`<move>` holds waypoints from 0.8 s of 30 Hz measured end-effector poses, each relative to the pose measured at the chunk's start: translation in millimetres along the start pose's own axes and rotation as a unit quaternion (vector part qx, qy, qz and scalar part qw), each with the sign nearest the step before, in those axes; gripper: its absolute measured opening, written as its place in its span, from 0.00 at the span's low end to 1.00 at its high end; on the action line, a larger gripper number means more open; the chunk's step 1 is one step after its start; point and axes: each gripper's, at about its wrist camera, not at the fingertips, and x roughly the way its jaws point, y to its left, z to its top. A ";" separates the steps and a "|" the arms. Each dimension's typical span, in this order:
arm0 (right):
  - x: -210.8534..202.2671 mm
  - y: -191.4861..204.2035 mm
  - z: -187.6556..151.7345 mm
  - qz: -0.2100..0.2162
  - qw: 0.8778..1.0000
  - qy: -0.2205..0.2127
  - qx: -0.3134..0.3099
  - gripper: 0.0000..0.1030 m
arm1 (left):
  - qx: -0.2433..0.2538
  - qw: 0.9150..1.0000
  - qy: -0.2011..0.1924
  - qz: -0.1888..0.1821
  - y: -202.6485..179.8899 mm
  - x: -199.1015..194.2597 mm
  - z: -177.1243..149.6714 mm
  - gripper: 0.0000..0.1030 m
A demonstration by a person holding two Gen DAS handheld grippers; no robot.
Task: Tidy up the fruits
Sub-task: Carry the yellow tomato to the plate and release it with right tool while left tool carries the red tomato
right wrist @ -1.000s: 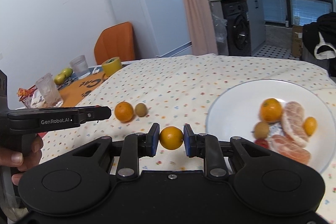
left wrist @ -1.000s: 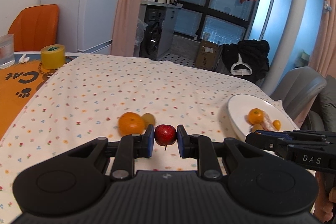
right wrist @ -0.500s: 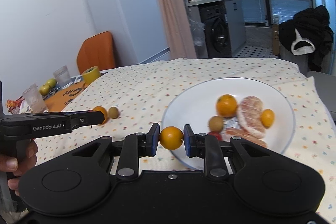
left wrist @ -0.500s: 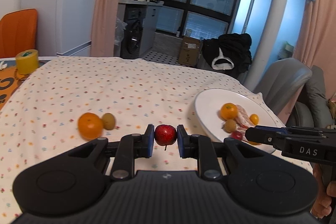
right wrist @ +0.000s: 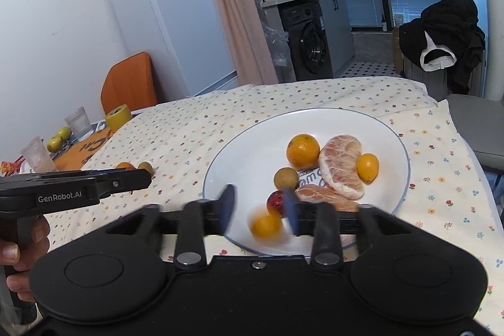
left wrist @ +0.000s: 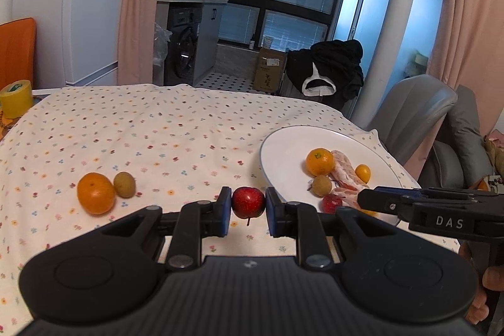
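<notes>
**Fruits split between plate and cloth, one in each gripper's reach**

Fruits are gathered mostly on a white plate (right wrist: 390,140) that sits on the flowered tablecloth (left wrist: 176,128) toward the table's right side. On the plate lie an orange (right wrist: 303,150), a peeled pomelo segment (right wrist: 341,166) touching it, a small kumquat (right wrist: 367,167) just beside the segment, a brown longan (right wrist: 285,178) and a small red fruit (right wrist: 274,203) partly hidden behind a blue finger pad.

The right gripper (right wrist: 259,211) hangs over the near rim of the plate with its jaws spread wide. A small orange fruit (right wrist: 266,226) shows between them, blurred, touching neither pad; whether it rests on the plate or is in the air cannot be told.

The left gripper (left wrist: 248,210) is closed tight on a red crabapple (left wrist: 248,202), its blue pads pressing both sides and the stem pointing down. It is held above the cloth, just left of the plate's edge.

Two fruits lie on the cloth well apart from the plate, to the left: a large orange (left wrist: 95,193) and a green-brown kiwi (left wrist: 124,184) touching or nearly touching it.

A yellow tape roll (left wrist: 15,98) stands at the far left table edge. A person's hand (right wrist: 22,247) grips the left gripper's handle.
</notes>
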 end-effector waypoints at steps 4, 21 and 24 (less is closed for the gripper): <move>-1.8 -8.1 1.2 -0.006 1.000 -0.008 0.009 0.44 | 0.005 1.000 0.003 -0.003 -5.7 4.8 1.2 0.21; -9.7 -35.8 -0.2 -0.020 0.999 -0.013 0.030 0.44 | 0.030 0.999 0.017 -0.029 -36.8 33.9 10.8 0.21; -9.9 -37.6 -0.1 -0.020 0.999 -0.013 0.031 0.44 | 0.033 0.999 0.019 -0.033 -42.1 38.9 12.4 0.21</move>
